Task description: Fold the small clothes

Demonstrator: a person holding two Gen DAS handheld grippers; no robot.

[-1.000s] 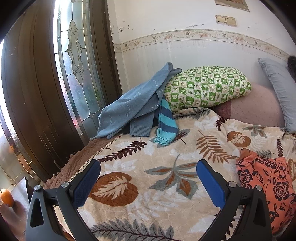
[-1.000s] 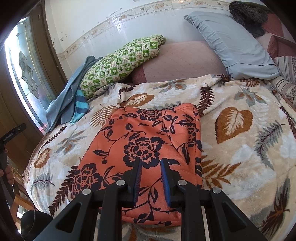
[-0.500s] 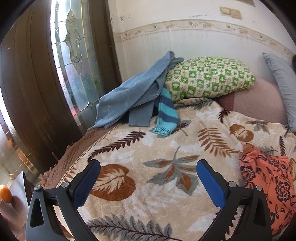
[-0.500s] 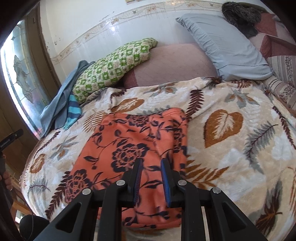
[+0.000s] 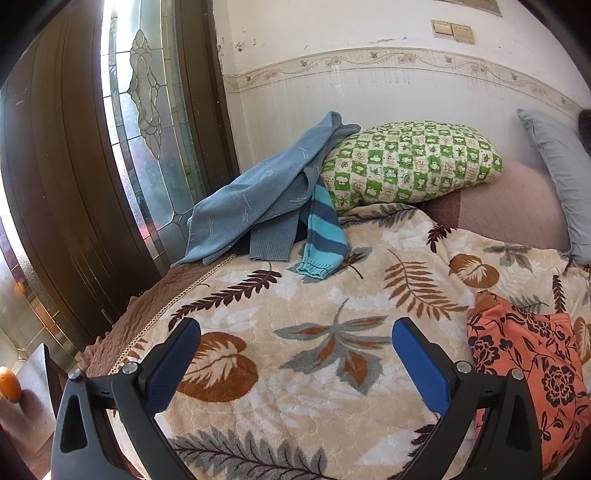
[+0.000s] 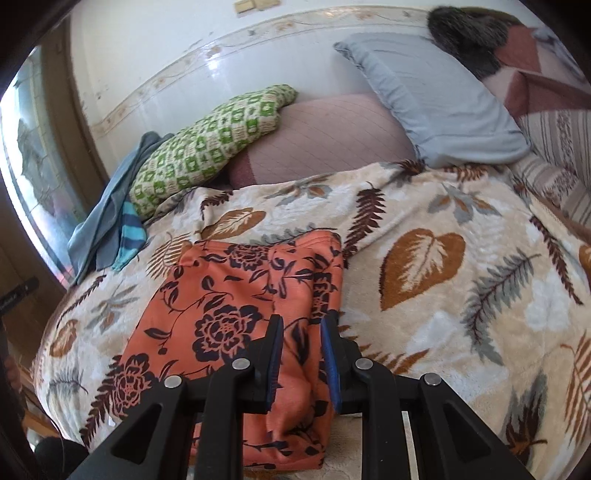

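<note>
I'm holding my left gripper (image 5: 295,354) w/ jaws spread wide, nothing btwn them, hovering over the leaf-print blanket (image 5: 295,295). My right gripper (image 6: 301,354) is sitting w/ jaws narrowed to a slim gap; a raised fold of the orange floral garment (image 6: 229,302) is showing btwn the pads, but I can't tell if they're actually pinching it.

The garment is lying flat on the blanket, near the bed's front edge. In the right wrist view I'm seeing nearly all of it, spreading from my fingers toward the pillows. In the left wrist view only its edge (image 5: 524,365) is peeking in at lower right, beside my right-side finger.

Left view only: a wooden door w/ leaded glass (image 5: 147,110), an orange fruit (image 5: 9,384) low at the left edge, wall switches (image 5: 452,31). Right view only: a dark furry thing (image 6: 465,33) atop the grey pillow (image 6: 436,107), and a striped cushion (image 6: 557,147).

Both views are showing the green checked pillow (image 5: 410,162), the pink bolster (image 6: 325,136), and a blue sweater (image 5: 258,195) w/ striped sleeve (image 5: 325,236) piled at the bed's far corner.

A dark object at the right view's left edge is carrying tiny writing, too small to read.
</note>
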